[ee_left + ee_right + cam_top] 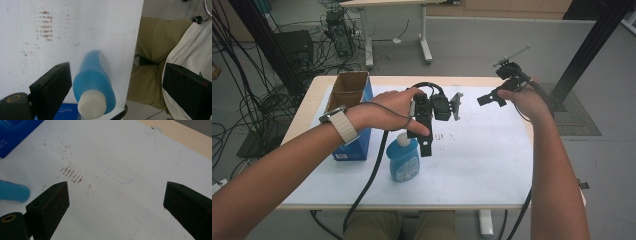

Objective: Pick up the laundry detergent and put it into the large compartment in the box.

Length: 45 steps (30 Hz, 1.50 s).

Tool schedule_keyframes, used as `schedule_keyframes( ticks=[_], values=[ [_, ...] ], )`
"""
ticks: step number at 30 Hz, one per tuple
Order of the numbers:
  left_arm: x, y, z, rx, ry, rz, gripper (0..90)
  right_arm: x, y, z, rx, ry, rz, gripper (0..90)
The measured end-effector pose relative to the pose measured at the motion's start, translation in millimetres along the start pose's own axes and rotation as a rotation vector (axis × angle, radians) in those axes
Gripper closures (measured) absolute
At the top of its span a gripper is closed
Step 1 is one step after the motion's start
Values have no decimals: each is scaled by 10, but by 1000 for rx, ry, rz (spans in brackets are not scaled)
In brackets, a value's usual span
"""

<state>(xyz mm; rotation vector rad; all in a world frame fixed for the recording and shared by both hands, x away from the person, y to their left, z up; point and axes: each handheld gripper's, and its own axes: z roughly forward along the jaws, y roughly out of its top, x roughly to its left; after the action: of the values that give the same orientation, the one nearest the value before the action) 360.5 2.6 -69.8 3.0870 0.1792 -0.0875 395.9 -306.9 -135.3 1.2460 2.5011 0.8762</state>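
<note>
Lab: cable tangle (242, 105) on floor, black frame posts (584, 55) (equip. rig).

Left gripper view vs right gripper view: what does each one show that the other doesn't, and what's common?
Left gripper view alone: the blue bottle's white cap seen end-on between wide-open jaws, not touched by either, plus the person's trousers beyond the table edge.

Right gripper view alone: a bare wooden strip of the table and a faint pen outline drawn on the white sheet.

Both share: the white sheet, its reddish smudge marks, the blue bottle, a corner of the blue box, and open jaws holding nothing.
</note>
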Motion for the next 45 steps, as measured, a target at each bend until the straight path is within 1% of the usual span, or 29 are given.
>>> schedule_keyframes(
  ticks=[2,7,12,17,25,28,29,31,34,39,40,42,43,45],
  values=[
    [-13,-11,-6,-3,2,-6,91,1,-4,-2,-3,1,0,63],
    [-33,6,-18,9,7,-18,91,12,-17,-19,-3,1,1,65],
    [-47,-14,-39,4,11,-32,91,29,-28,-45,-3,-2,4,68],
    [-41,-26,-57,6,6,-45,91,38,-24,-49,-3,-2,0,70],
    [-47,-25,-72,7,8,-82,89,49,-16,-53,-3,-4,-4,69],
    [-53,-33,-78,8,20,-105,82,51,-23,-63,-6,-6,-4,69],
    [-53,-33,-78,8,20,-105,82,51,-25,-66,-7,-6,-4,69],
    [-48,-34,-78,12,19,-119,82,52,-29,-67,-8,-7,-3,69],
    [-43,-41,-82,16,25,-154,81,50,-33,-66,-7,-6,-2,69],
    [3,-82,-88,12,31,-226,80,53,-31,-50,-7,-1,-7,69],
    [3,-82,-88,12,31,-226,80,53,-31,-50,-7,-1,-7,69],
    [23,-93,-89,16,32,-244,80,55,-24,-43,-5,2,-6,69],
    [23,-93,-89,16,32,-244,80,54,-26,-41,-7,2,-8,69],
    [27,-111,-86,12,37,-257,80,52,-26,-40,-8,2,-9,69]
  ],
)
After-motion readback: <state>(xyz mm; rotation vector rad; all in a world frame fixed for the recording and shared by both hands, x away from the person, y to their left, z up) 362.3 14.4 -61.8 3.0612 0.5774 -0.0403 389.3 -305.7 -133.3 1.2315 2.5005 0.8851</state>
